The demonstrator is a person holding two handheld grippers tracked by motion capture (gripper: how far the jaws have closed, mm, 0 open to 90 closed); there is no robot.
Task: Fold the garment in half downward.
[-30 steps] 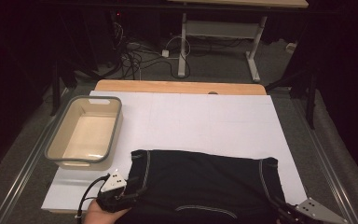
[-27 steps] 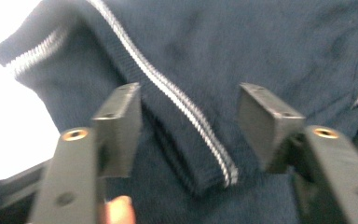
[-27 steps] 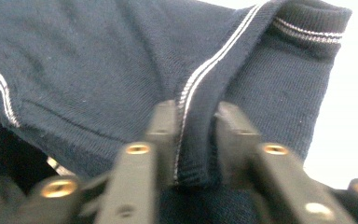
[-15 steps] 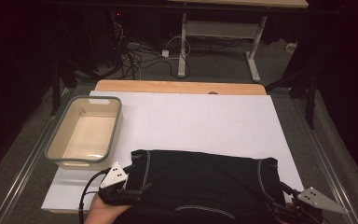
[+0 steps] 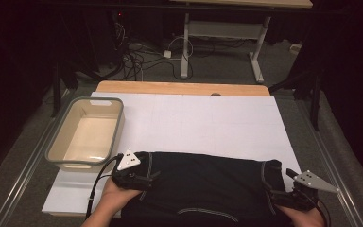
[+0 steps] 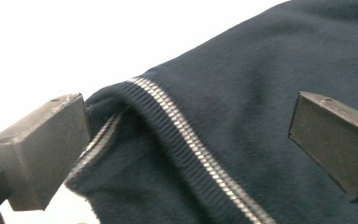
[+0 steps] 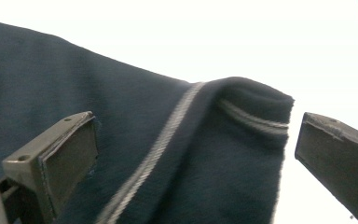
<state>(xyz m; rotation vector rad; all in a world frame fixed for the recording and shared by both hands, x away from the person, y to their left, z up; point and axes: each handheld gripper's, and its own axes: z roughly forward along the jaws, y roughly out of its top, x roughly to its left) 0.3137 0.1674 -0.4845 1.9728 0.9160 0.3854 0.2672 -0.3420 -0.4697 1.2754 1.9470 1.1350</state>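
Left tool: our left tool (image 5: pixel 144 178) sits at the left end of the dark garment (image 5: pixel 208 187), jaws spread wide. In the left gripper view the tool (image 6: pixel 186 144) has its jaws well apart, straddling the fabric without closing on it; the left jaw stands at the cloth's edge.

Right tool: our right tool (image 5: pixel 283 196) is at the garment's right end, jaws also wide. In the right gripper view the tool (image 7: pixel 191 163) has one jaw over the cloth and the other out past the garment's edge, over the white cover.

Hands: our left hand (image 5: pixel 116 196) and right hand (image 5: pixel 305 217) come in from the near edge, each holding its tool.

Garment: a dark navy garment (image 6: pixel 242 93) lies spread across the near part of the counter, over the white sheet (image 5: pixel 194 123). A pale striped trim (image 6: pixel 191 140) runs along a folded edge at the left end; a similar trim (image 7: pixel 168 130) shows at the right end, where the cloth is folded over.

Bin: a beige bin (image 5: pixel 87 135) with a grey rim stands at the left of the counter, just beyond our left tool and apart from the garment.

Counter: a wooden counter (image 5: pixel 179 88) shows past the sheet's far edge.
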